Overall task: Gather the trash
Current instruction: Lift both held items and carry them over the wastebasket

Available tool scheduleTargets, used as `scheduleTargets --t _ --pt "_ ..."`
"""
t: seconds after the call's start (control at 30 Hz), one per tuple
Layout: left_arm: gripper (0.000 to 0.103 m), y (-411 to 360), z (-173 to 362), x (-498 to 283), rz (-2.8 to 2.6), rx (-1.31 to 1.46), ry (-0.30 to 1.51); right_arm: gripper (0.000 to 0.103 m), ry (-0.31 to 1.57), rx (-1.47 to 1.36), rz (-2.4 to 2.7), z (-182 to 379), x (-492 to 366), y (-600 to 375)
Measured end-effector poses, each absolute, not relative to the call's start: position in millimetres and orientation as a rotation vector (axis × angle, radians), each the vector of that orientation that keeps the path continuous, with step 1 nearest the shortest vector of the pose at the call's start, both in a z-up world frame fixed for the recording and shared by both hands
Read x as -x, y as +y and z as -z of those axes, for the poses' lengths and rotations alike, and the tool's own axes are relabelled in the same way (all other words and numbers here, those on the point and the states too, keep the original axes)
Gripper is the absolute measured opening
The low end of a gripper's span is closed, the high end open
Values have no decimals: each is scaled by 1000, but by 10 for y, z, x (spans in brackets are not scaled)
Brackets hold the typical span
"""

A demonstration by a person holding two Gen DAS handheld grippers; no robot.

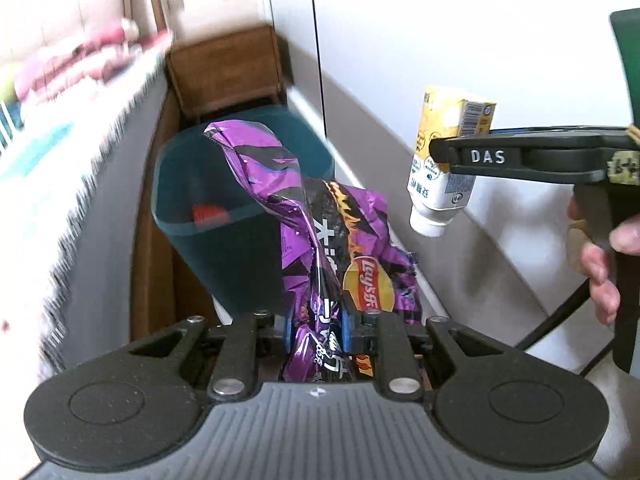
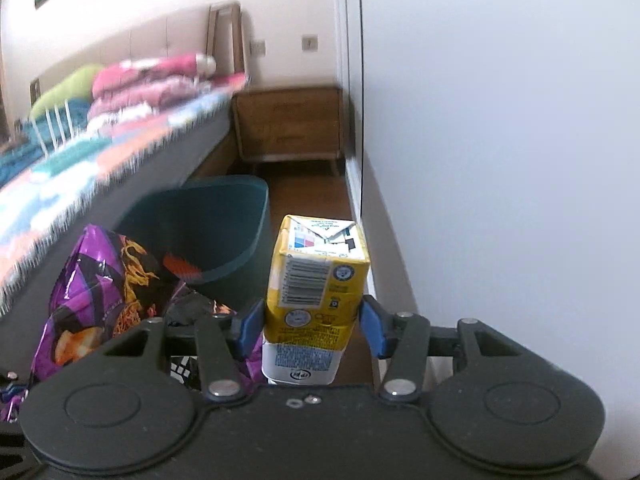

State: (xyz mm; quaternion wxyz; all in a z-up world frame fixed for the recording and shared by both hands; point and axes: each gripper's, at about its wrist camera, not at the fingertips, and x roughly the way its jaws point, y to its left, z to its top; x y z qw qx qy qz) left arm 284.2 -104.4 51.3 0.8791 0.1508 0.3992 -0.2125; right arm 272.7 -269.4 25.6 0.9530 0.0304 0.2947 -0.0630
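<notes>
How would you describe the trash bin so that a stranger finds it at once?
Look along the floor between the bed and the white wall. Before the wooden nightstand stands the bin: dark teal, open-topped, the only container there.

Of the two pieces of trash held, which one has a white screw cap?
The yellow and white drink carton in the right gripper, cap pointing down. The crumpled purple chip bag in the left gripper has none.

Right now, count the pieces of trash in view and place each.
3: purple crinkled chip bag in left gripper; yellow drink carton in right gripper; red scrap in teal bin. More may be hidden.
</notes>
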Motion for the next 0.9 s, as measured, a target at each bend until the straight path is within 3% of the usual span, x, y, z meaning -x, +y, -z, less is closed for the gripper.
scheduleTargets --t 0.4,0.9 --pt "20 -1128 -1323 -3118 370 -338 613 51 440 -48 99 -928 -2790 -2624" --pt "20 -1046 -1295 -3909 242 -318 583 50 410 46 -11 -1082 -3111 -2296"
